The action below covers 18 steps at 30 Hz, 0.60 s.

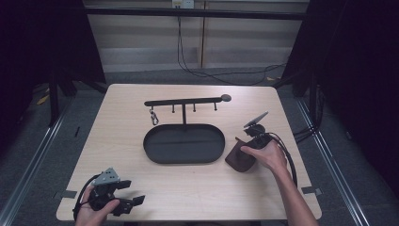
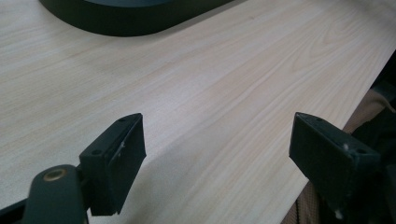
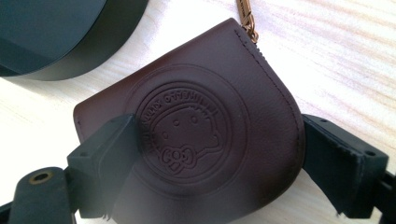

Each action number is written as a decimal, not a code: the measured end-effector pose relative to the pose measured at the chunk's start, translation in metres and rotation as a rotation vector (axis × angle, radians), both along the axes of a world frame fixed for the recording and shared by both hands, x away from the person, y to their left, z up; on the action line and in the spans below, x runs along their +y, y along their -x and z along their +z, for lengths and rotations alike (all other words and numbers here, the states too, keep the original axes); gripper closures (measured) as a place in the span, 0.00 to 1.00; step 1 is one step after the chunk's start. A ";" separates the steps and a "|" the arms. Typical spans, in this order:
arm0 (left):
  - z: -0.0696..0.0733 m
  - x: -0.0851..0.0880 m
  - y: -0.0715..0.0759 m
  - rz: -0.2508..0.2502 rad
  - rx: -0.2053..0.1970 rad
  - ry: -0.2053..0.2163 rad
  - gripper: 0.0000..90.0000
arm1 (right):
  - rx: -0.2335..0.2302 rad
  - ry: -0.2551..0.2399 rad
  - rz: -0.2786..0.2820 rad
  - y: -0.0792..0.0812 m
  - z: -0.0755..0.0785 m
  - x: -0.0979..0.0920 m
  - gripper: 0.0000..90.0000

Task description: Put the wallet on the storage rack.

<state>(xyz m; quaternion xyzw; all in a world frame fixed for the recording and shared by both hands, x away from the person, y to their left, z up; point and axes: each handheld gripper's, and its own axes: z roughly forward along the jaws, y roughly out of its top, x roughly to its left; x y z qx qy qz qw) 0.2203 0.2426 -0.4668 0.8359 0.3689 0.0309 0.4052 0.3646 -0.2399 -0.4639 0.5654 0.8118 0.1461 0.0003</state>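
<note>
A brown leather pouch (image 3: pixel 205 135) lies flat on the table (image 1: pixel 122 141), just right of the black oval tray (image 1: pixel 183 143). It is straddled by the right gripper (image 3: pixel 215 154), jaws spread wide at either side, pads not seen pressing. The left gripper (image 2: pixel 217 154) is held near the table's front edge, jaws apart, nothing between them.

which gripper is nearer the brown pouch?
Right. The right gripper has its open jaws around the brown pouch; the left gripper sits at the table's near left corner, far from it.
</note>
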 end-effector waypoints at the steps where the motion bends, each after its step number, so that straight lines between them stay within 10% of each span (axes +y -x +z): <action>1: 0.000 -0.001 0.000 -0.007 0.001 -0.004 0.21 | -0.004 0.001 0.002 0.000 -0.001 0.000 0.15; 18: 0.000 0.001 -0.002 -0.006 0.010 0.006 0.22 | 0.085 -0.084 0.016 -0.012 -0.009 -0.010 0.15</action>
